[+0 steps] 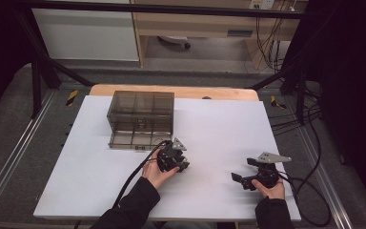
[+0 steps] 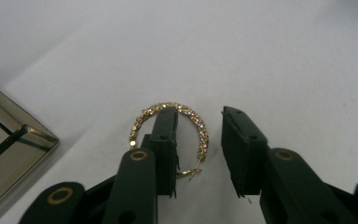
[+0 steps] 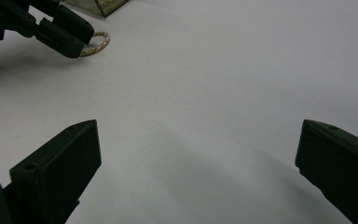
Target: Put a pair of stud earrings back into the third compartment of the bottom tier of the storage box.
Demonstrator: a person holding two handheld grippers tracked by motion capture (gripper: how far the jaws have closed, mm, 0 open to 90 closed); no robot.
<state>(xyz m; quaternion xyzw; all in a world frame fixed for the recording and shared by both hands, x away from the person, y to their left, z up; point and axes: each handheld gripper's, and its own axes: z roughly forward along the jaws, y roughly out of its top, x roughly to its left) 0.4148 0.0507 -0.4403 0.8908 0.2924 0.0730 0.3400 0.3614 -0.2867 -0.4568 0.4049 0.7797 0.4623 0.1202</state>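
- Gold hoop earring (image 2: 168, 135) lying flat on the white bench (image 1: 219, 129), a little toward the near edge from the middle, just off the near right corner of the smoked clear organiser box (image 1: 140, 119)
- Left gripper (image 2: 198, 154) tipped down over the hoop, one jaw planted inside the ring and the other outside its right arc: a stance that brackets the beaded rim so a squeeze can catch the thin band edge-on instead of scraping at a flat thing from above
- Jaws partly closed, a visible gap remaining between the outer jaw and the rim; not yet pinching, nothing lifted
- Clasp end of the hoop pointing back toward the gripper, beaded arc facing away, leaving the thicker, grippier side for the outer jaw to meet
- Box set toward the far left part of the bench, its small compartments facing up: probably the destination, kept close so the carry stays short
- Right gripper (image 1: 252, 174) parked near the near right corner of the bench, well apart from the hoop, jaws spread wide and holding nothing; seemingly kept out of the way and on standby
- From the right gripper view, left gripper's jaws seen low against the bench with the hoop peeking out beside them, confirming contact with the surface
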